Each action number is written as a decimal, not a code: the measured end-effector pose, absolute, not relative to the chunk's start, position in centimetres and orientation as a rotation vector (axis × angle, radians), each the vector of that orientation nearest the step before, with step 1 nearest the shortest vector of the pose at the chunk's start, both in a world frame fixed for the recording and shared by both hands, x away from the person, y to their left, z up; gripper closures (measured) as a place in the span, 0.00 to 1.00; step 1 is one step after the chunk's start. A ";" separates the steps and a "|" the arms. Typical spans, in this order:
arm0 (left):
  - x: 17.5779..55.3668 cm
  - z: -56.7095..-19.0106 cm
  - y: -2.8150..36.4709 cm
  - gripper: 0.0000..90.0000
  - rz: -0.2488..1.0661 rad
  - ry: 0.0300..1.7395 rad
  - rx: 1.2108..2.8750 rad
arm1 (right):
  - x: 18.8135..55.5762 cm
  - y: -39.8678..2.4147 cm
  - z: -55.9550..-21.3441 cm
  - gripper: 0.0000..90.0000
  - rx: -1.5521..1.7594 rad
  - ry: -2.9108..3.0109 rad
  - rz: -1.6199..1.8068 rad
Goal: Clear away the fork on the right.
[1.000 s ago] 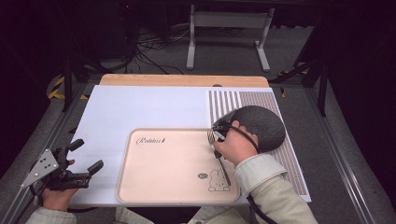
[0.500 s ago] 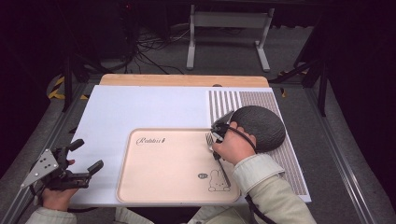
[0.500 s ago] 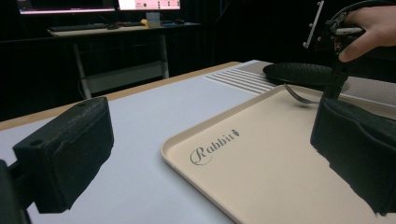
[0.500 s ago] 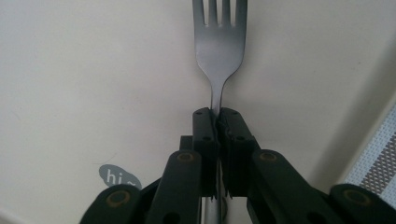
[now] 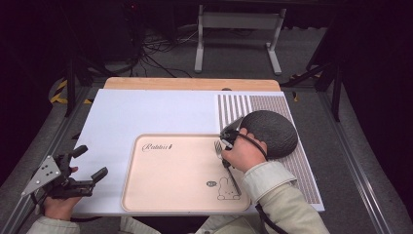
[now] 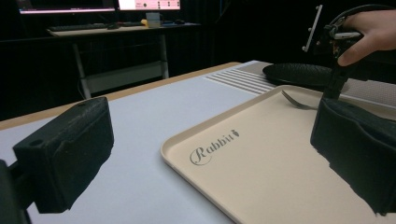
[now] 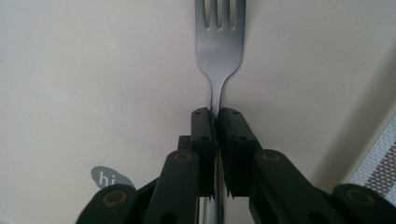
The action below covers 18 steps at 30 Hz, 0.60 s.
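Fork (image 7: 218, 51) lies flat on the tray (image 5: 165, 195), tines pointing away from the person, neck clamped in the right gripper (image 7: 217, 116) jaws.

A dark round mat (image 5: 269, 132) is laid near the right edge of the bench (image 5: 146, 112), partly on a striped panel (image 5: 243, 105). A strip of bare wood (image 5: 190, 84) is seen along the far edge. Cables (image 5: 160, 48) and a metal stand (image 5: 236, 22) are seen on the floor beyond.
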<state>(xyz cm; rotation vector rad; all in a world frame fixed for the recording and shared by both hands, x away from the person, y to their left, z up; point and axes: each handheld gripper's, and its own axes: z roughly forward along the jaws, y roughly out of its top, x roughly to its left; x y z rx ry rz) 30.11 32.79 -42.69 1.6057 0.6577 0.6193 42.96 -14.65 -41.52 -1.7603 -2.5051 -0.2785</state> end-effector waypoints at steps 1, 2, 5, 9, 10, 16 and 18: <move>30.1 -42.7 32.8 0.00 0.619 0.657 1.606 | 43.0 -14.6 -41.5 0.93 -1.761 -2.505 -0.279; 30.1 -42.7 32.8 0.00 0.619 0.657 1.606 | 43.0 -14.7 -41.5 0.93 -1.760 -2.504 -0.280; 30.1 -42.7 32.8 0.00 0.620 0.658 1.606 | 43.0 -14.7 -41.5 0.91 -1.758 -2.506 -0.281; 30.1 -42.7 32.8 0.00 0.619 0.658 1.606 | 42.9 -14.8 -41.4 0.83 -1.738 -2.544 -0.317; 30.1 -42.7 32.8 0.00 0.619 0.658 1.606 | 42.9 -14.8 -41.3 0.82 -1.733 -2.547 -0.333; 30.1 -42.7 32.8 0.00 0.619 0.658 1.606 | 42.8 -14.5 -40.4 0.69 -1.581 -2.717 -0.471; 30.1 -42.7 32.8 0.00 0.619 0.658 1.607 | 42.8 -14.1 -40.3 0.56 -1.439 -2.842 -0.558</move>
